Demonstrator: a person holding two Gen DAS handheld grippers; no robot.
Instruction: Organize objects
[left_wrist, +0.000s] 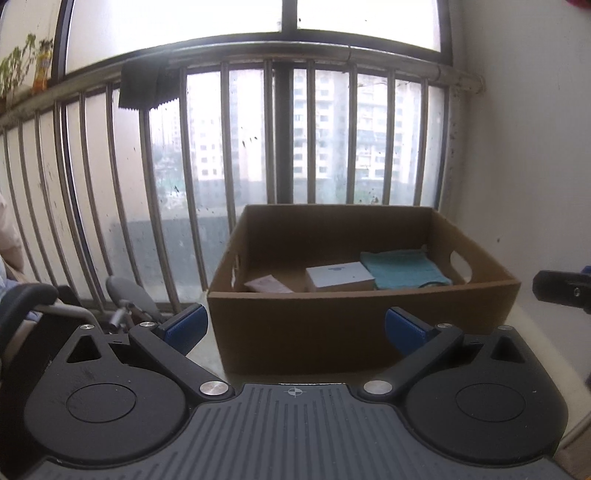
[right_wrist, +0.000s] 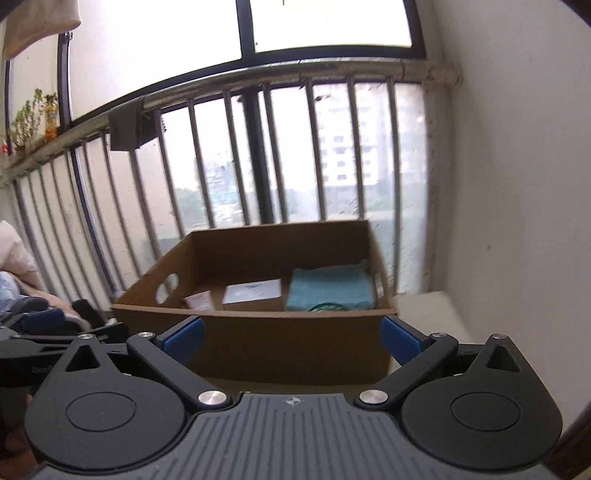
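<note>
Window railing; left view's sharper cardboard box (left_wrist: 354, 325)

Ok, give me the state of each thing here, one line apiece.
Box: open-topped, upright, by the railing.
White carton: lying flat in the box.
Teal cloth: folded, flat in the box, beside the white carton.
Pink packet: lying in the box, on the white carton's other side.
Dark cloth: draped over the railing.
Left gripper: open, empty.
Right gripper: open, empty.
</note>
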